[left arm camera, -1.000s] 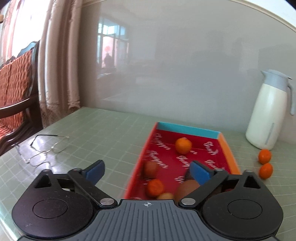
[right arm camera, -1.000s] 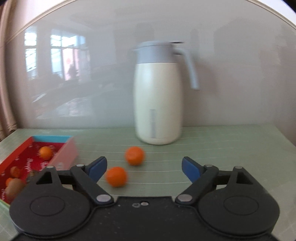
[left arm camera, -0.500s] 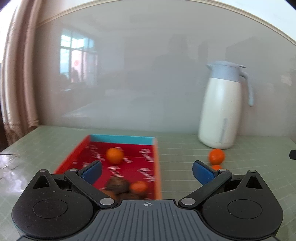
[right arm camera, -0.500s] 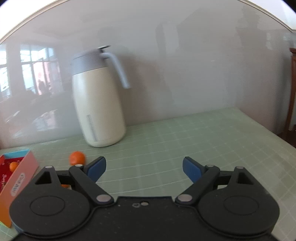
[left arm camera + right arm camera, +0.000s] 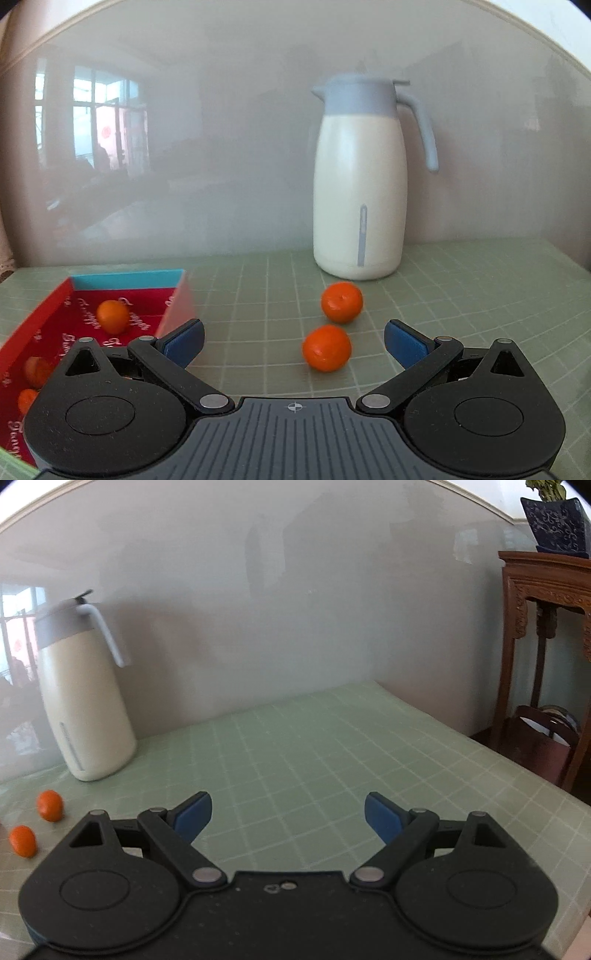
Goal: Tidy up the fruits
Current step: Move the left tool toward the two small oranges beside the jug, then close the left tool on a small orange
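Two oranges (image 5: 326,347) lie on the green table (image 5: 461,295) near the jug (image 5: 360,206); left gripper (image 5: 293,341) and right gripper (image 5: 288,814) both spread wide, empty.

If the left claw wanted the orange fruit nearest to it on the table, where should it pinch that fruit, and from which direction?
Probably across its widest middle. The nearer tangerine is round and sits free on the green mat, apart from the farther tangerine and the red tray. The open left gripper already has it roughly between its blue fingers, so coming straight forward and slightly downward looks simplest.
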Action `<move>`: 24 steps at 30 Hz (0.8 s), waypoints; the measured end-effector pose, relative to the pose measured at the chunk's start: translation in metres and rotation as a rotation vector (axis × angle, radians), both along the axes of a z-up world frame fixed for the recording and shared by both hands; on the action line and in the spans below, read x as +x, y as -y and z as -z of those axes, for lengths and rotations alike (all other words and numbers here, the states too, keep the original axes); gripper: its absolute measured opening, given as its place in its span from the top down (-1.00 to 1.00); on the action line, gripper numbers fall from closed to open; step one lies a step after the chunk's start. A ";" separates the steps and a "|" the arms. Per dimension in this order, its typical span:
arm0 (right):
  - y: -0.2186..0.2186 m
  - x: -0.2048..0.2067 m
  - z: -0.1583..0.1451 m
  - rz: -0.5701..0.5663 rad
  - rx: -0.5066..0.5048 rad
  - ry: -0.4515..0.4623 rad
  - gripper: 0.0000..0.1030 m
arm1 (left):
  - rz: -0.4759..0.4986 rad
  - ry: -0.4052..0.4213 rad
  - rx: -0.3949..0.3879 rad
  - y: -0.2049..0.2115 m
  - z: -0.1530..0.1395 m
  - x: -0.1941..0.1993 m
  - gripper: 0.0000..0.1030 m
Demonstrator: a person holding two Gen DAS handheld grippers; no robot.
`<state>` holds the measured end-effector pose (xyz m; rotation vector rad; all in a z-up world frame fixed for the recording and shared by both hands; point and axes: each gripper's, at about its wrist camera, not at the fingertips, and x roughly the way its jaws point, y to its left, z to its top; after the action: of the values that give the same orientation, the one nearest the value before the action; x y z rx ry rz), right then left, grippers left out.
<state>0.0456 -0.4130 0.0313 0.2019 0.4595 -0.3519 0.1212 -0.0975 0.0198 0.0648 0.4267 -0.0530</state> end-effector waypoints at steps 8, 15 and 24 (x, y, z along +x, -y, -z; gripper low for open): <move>0.020 -0.004 0.003 0.037 0.005 0.000 -0.74 | 0.014 -0.072 0.014 0.021 0.013 0.028 -0.99; 0.019 0.001 0.002 0.038 -0.002 -0.001 -0.74 | 0.020 -0.129 0.036 0.036 0.023 0.048 -0.63; 0.022 0.003 0.001 0.042 0.003 0.001 -0.74 | 0.031 -0.214 0.033 0.035 0.033 0.063 0.24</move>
<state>0.0487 -0.4345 0.0306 0.2152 0.4557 -0.3925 0.1846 -0.1322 -0.0129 0.0990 0.6404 -0.0836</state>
